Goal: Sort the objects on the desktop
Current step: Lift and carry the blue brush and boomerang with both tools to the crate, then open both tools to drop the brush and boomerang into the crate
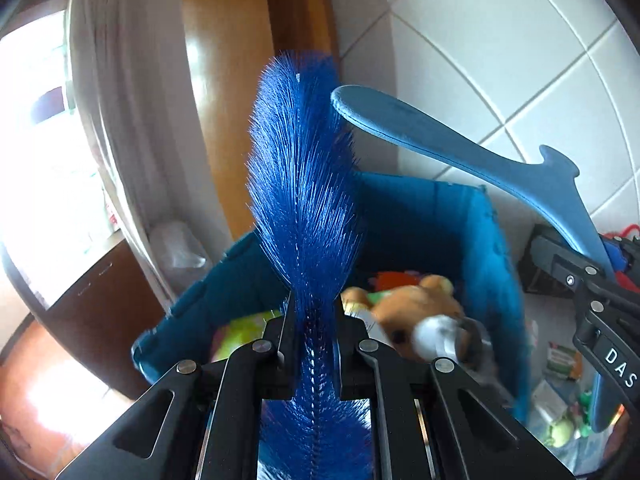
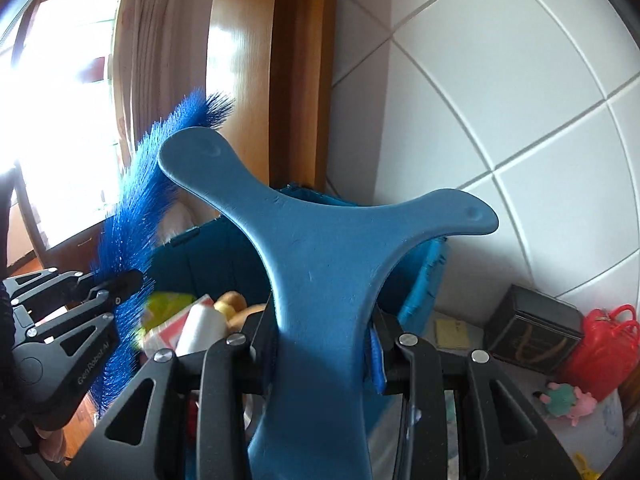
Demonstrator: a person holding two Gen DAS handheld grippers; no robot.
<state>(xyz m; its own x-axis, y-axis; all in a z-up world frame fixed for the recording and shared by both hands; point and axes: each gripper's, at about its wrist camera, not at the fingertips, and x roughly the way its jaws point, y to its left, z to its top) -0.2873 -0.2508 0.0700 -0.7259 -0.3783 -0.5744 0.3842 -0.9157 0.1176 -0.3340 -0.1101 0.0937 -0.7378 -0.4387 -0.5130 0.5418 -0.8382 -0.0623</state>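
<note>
My left gripper [image 1: 314, 320] is shut on a blue bristle brush [image 1: 304, 184], which stands up from between the fingers above a teal fabric bin [image 1: 432, 224]. The brush [image 2: 136, 216] and the left gripper [image 2: 116, 286] also show at the left of the right wrist view. My right gripper [image 2: 324, 332] is shut on a blue plastic three-armed hanger-like piece [image 2: 320, 248], held up in front of the bin [image 2: 224, 256]. That piece [image 1: 480, 156] and the right gripper [image 1: 592, 280] show at the right of the left wrist view. The bin holds a brown plush toy [image 1: 412, 312], a white bottle [image 2: 202, 324] and other items.
A white tiled wall [image 2: 500, 100] stands behind and to the right. A black box [image 2: 532, 336], a red bag [image 2: 604, 352] and a small plush [image 2: 568, 400] sit right of the bin. A wooden door frame [image 2: 300, 80] and a curtain [image 1: 120, 100] are to the left.
</note>
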